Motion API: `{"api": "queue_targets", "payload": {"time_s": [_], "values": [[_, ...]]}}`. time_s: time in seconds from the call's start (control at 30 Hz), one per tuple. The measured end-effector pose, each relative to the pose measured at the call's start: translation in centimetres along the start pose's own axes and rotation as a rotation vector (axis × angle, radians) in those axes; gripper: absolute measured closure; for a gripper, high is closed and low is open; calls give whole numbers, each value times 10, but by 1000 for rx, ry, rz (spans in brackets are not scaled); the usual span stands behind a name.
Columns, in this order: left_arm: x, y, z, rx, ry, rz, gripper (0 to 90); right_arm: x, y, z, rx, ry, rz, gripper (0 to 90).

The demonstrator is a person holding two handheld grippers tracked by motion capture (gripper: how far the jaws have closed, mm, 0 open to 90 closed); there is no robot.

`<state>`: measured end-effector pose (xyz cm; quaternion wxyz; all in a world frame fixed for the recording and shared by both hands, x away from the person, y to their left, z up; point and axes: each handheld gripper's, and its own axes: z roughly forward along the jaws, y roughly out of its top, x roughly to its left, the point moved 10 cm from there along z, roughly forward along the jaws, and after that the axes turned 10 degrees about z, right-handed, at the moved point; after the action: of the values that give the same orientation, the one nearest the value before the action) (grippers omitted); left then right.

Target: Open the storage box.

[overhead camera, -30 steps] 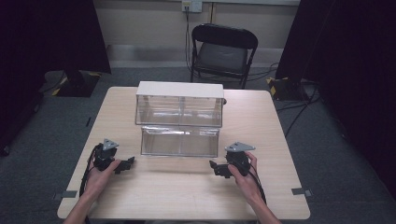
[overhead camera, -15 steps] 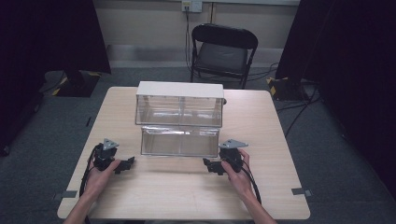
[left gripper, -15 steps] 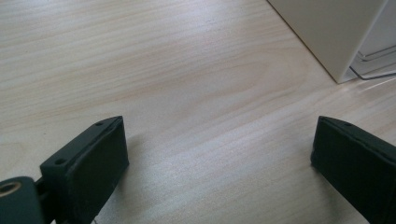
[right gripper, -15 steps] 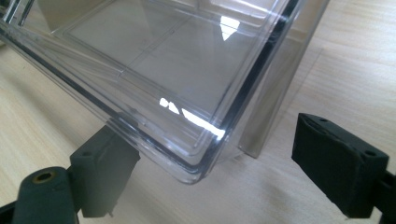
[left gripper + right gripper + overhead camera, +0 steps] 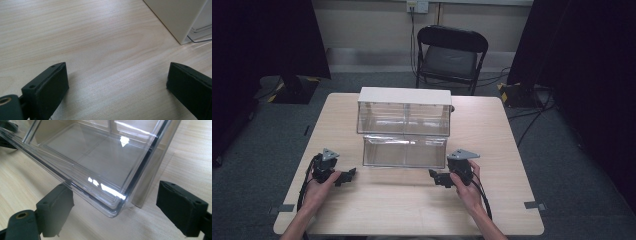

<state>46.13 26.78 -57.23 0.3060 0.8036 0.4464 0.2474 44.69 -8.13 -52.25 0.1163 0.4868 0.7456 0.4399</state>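
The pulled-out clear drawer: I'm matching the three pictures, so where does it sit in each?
High view: clear drawer at table centre, sticking out in front of the white cabinet.
Left gripper view: a sliver of its clear edge far right, beside the cabinet's corner.
Right gripper view: its front corner between the open jaws.
Shared landmark: the white cabinet.

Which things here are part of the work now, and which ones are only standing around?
Part of the work:
- clear drawer, pulled out in front of the cabinet
- white-topped drawer cabinet
- right gripper, open near the drawer's corner
- left gripper, open over bare table

Only standing around:
- black folding chair
- cables on the floor
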Motion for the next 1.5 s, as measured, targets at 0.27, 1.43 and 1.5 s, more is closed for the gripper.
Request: {"api": "queue_targets", "payload": {"time_s": [0.27,1.43,1.5], "values": [[0,0,0,0,0,0,34,2,1,-2,-3,-6,-9,138],[0,0,0,0,0,0,34,11,6,-11,-23,37,-13,138],[0,0,0,0,0,0,34,11,7,-12,-24,35,-17,139]]}}
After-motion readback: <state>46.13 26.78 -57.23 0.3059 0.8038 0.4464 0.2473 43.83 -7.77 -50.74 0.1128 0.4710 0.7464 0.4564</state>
